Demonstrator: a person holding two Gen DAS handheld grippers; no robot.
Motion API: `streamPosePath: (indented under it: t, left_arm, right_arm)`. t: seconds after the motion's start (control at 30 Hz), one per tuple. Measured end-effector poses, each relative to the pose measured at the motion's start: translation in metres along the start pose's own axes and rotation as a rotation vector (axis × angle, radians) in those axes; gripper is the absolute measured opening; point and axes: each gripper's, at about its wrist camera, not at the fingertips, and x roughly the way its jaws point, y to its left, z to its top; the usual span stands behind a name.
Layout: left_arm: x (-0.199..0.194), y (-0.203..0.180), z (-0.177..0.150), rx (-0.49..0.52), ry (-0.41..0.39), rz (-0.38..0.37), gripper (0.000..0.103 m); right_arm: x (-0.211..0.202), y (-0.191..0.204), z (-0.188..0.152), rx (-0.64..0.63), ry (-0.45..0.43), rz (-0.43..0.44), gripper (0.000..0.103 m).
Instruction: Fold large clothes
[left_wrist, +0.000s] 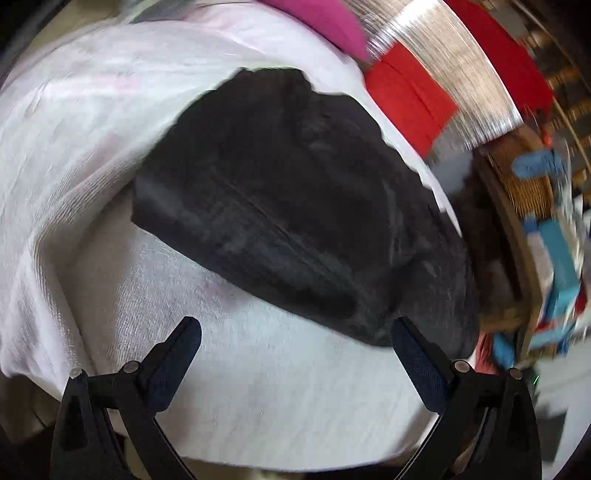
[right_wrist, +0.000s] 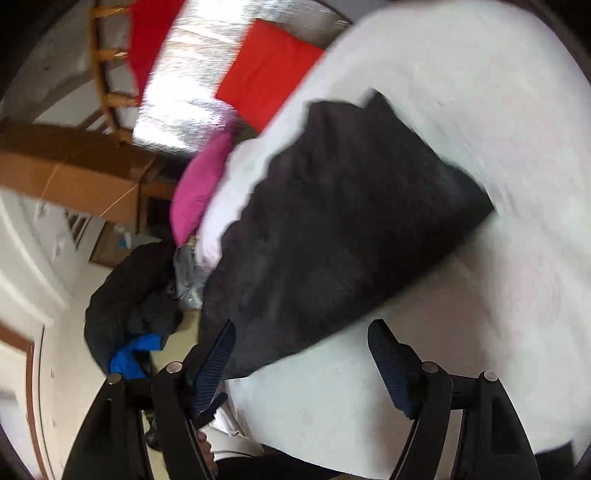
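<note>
A black folded garment (left_wrist: 288, 206) lies on the white bed sheet (left_wrist: 258, 387). In the left wrist view my left gripper (left_wrist: 295, 336) is open just in front of the garment's near edge, and its right finger (left_wrist: 417, 369) stands beside the garment's lower corner. In the right wrist view the same black garment (right_wrist: 332, 229) lies tilted on the white sheet (right_wrist: 480, 92), reaching the bed's left edge. My right gripper (right_wrist: 303, 343) is open. The garment's near corner sits between its fingers, close to the left pad (right_wrist: 216, 365), but the pads do not press on it.
A pink pillow (right_wrist: 199, 192) lies at the bed's far end. Red cloths (right_wrist: 266, 70) and a silvery sheet (right_wrist: 184, 92) hang behind it. A dark clothes pile (right_wrist: 129, 295) with a blue piece lies on the floor. A wicker basket (left_wrist: 524, 188) stands beside the bed.
</note>
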Motion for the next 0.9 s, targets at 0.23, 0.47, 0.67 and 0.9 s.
streamPosePath:
  t: [0.23, 0.47, 0.67, 0.9]
  left_arm:
    - [0.011, 0.032, 0.027, -0.204, -0.063, -0.013, 0.102]
    - [0.006, 0.056, 0.044, -0.299, -0.168, -0.047, 0.101]
    - [0.009, 0.051, 0.054, -0.243, -0.199, 0.010, 0.069]
    - [0.008, 0.041, 0.075, -0.191, -0.241, 0.002, 0.047]
  right_arm:
    - [0.010, -0.022, 0.013, 0.122, -0.141, -0.075, 0.077]
    - [0.014, -0.049, 0.022, 0.284, -0.264, -0.013, 0.078]
    - [0.019, -0.032, 0.018, 0.184, -0.304, -0.128, 0.046]
    - [0.007, -0.011, 0.012, 0.063, -0.326, -0.138, 0.037]
